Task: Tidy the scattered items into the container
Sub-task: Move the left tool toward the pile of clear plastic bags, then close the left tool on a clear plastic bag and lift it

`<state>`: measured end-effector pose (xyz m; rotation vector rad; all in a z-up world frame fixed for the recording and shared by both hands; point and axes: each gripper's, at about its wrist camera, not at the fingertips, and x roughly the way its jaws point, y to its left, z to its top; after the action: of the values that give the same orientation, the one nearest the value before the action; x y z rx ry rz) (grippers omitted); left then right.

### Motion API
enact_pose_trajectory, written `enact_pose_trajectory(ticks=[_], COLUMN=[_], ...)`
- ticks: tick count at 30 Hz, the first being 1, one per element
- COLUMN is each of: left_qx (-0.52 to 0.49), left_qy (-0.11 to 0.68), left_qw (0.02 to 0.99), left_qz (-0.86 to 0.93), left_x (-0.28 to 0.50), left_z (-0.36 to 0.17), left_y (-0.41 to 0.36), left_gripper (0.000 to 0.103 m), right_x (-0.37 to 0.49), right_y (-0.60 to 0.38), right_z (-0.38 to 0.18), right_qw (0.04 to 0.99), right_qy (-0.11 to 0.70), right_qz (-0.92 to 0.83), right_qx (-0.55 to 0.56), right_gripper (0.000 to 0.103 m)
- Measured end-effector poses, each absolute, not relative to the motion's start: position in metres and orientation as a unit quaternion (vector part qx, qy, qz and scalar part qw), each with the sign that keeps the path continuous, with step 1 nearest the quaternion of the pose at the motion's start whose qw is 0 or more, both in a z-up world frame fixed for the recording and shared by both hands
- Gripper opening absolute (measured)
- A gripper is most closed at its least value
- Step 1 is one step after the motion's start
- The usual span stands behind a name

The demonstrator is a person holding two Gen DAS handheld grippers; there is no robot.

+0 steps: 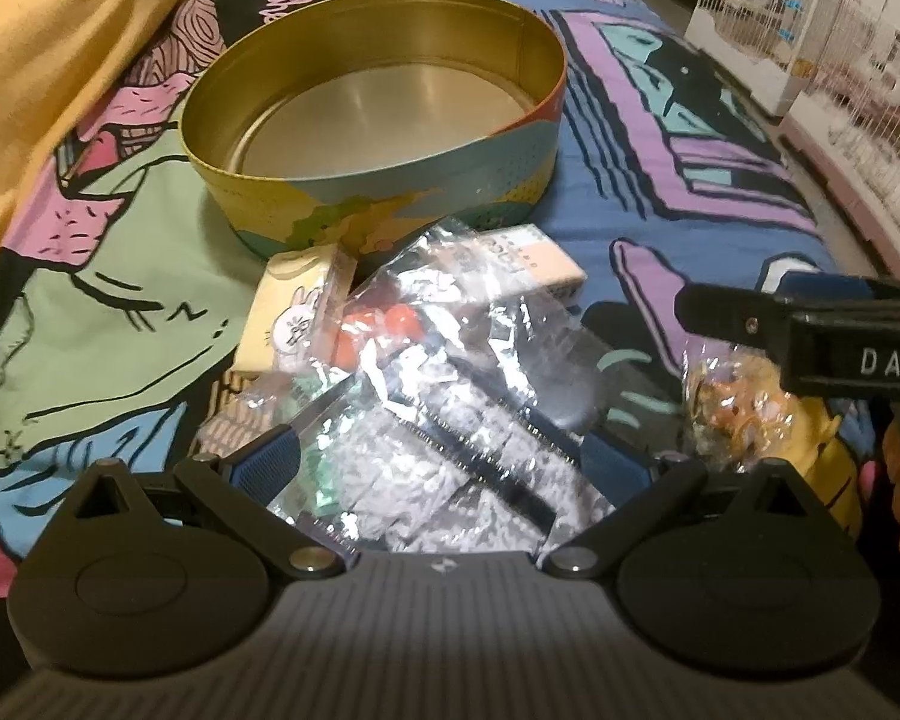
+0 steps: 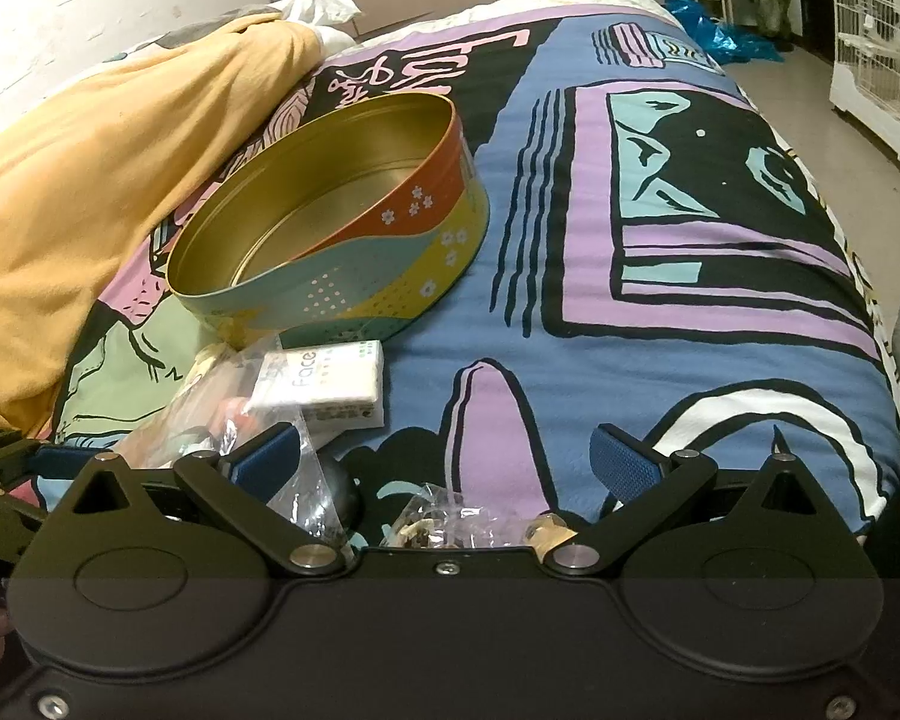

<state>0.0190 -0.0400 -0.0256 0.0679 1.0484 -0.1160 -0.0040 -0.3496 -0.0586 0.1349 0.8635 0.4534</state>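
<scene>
A: What does the left wrist view give that the right one lacks?

B: Nearest, the left gripper point(image 1: 441, 462) has its fingers spread wide around a crinkly clear plastic bag point(image 1: 450, 420), with the pads at the bag's edges; whether they press it I cannot tell. Just right of that lies a small wrapped toy in orange and yellow point(image 1: 744, 414), and the other gripper's black finger juts in above it from the right edge. Behind the bag are a yellow box with a cartoon rabbit point(image 1: 297, 312) and a pale tissue pack point(image 1: 540, 264).

A: And the right wrist view?

B: The right gripper point(image 2: 447, 468) is also released, fingers wide apart and holding nothing. Between them, at the bottom edge, sits a small clear wrapped item point(image 2: 450, 519), mostly cut off by the gripper body. A dark round object point(image 2: 339, 495) beside the left pad is half hidden under plastic. The tissue pack point(image 2: 324, 384) reads "Face" here, which the left view blurs.

A: The container?

B: The round tin point(image 2: 330, 228), open and bare inside, rests on the patterned bedspread point(image 2: 660, 330) just beyond the pile, touching or nearly touching it. Only this view shows its red band with white flowers. A yellow blanket point(image 2: 90, 210) lies bunched to its left, and a white wire cage point(image 2: 882, 60) stands on the floor far right.
</scene>
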Motion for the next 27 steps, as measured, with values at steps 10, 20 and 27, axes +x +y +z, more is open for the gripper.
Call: enact_pose_trajectory(ticks=[10, 20, 27], left_qx=[-0.026, -0.062, -0.090], left_qy=[0.503, 0.473, 0.458], left_qw=[0.860, 0.872, 0.877], left_qz=[-0.085, -0.114, -0.117], left_x=[0.027, 0.019, 0.011], left_z=[-0.030, -0.010, -0.008], left_y=[-0.024, -0.014, 0.005], left_gripper=[0.012, 0.001, 0.103], right_x=[-0.002, -0.001, -0.002], right_y=[-0.353, -0.353, -0.358], right_z=[-0.057, -0.056, -0.056], right_qw=[0.883, 0.883, 0.885], right_qy=[0.411, 0.411, 0.408], right_qz=[0.212, 0.211, 0.206], right_qx=[0.076, 0.080, 0.090], right_gripper=[0.103, 0.103, 0.103])
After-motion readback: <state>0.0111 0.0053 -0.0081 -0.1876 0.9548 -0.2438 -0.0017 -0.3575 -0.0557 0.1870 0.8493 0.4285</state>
